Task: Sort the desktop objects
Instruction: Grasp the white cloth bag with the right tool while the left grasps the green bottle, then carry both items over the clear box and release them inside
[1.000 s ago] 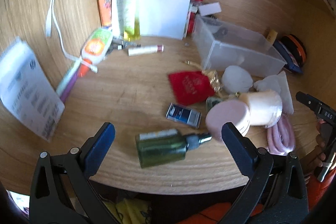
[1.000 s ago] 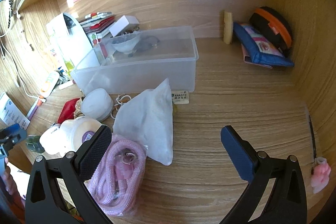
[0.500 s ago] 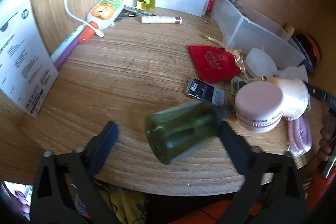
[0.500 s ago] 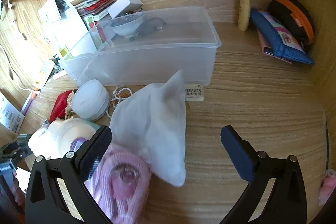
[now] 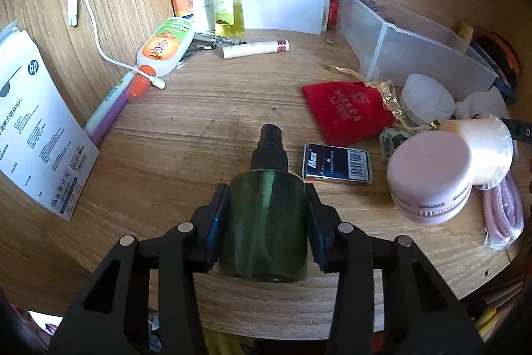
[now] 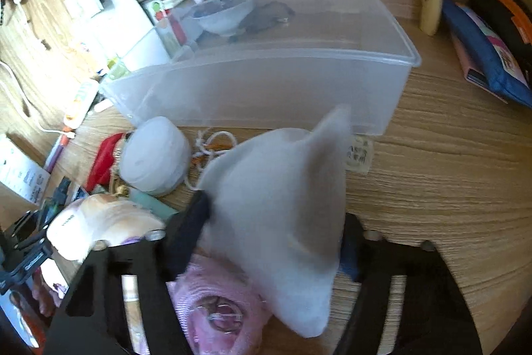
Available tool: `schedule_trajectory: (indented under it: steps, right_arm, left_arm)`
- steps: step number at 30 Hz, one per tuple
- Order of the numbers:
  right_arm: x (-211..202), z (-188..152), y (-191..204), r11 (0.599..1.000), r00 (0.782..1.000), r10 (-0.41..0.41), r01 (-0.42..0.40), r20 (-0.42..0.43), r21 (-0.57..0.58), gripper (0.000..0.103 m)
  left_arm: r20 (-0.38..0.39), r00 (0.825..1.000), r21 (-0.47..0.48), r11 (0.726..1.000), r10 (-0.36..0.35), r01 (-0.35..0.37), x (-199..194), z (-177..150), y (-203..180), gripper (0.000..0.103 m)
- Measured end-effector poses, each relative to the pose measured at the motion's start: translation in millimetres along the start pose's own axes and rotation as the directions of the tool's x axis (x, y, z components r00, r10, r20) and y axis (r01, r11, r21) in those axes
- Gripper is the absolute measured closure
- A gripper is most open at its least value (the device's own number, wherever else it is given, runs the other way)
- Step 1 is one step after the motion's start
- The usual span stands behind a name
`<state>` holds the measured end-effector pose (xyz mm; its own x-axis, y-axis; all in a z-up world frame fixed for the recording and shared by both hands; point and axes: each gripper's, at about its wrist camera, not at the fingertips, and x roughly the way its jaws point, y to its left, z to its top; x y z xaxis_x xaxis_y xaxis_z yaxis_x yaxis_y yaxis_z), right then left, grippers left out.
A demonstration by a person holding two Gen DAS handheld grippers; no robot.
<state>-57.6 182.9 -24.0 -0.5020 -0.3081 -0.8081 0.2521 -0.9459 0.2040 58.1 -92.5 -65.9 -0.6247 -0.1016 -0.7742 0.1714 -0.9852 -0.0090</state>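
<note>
Left gripper point(image 5: 266, 215), its jaws just closed, clenches a green spray bottle point(image 5: 264, 222) over the desk's point(image 5: 206, 122) near edge, nozzle pointing away; right gripper point(image 6: 272, 232), jaws likewise just closed, grasps a white pouch point(image 6: 279, 215) in front of the clear bin point(image 6: 266, 88)

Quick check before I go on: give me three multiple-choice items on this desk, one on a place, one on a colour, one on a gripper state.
1. The Max box lies: A) inside the clear bin B) beside the red pouch C) on the papers.
2. The spray bottle is: A) green B) pink C) white.
3. The left gripper is: A) open and empty B) shut on the spray bottle C) out of view.

B: it lies on the desk by the pouch.
A: green body, black nozzle.
B: both pads press its sides.
</note>
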Motion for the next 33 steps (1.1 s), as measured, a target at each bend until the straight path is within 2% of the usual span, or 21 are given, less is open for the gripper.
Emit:
schedule_trajectory:
  steps: [4,8,15,19,29,33]
  right_arm:
    - [-8.7,1.2,7.2,1.0,0.999,-0.016,0.017,0.039,-0.025,0.066]
    - [-19.9,2.8,5.3,1.0,0.998,-0.001,0.002,0.069,-0.014,0.075]
    - [-42.2,1.3,-1.4,1.0,0.991,0.007,-0.007,0.131,0.001,0.077]
    - [-59.2,3.2,-3.2,1.0,0.982,-0.018,0.018,0.185,0.003,0.077]
    - [-96.8,21.0,-12.8,1.0,0.957,-0.019,0.022,0.289,-0.009,0.077]
    - [-107.4,31.5,-14.6,0.999,0.944,-0.023,0.031,0.329,-0.017,0.077]
  left_arm:
    - [-0.002,1.0,-0.02,1.0,-0.015,0.015,1.3,2.9,2.4,0.061]
    - [0.023,0.999,-0.017,0.999,-0.029,0.029,-5.1,14.3,4.9,0.062]
    - [0.093,0.991,0.028,0.995,-0.097,0.095,-27.6,41.0,-6.3,0.062]
    - [0.111,0.982,0.062,0.988,-0.151,0.145,-33.3,55.4,-20.7,0.062]
    - [0.157,0.947,0.163,0.953,-0.279,0.254,-50.6,97.8,-63.6,0.062]
    - [0.141,0.938,0.176,0.94,-0.318,0.292,-48.3,117.7,-74.2,0.062]
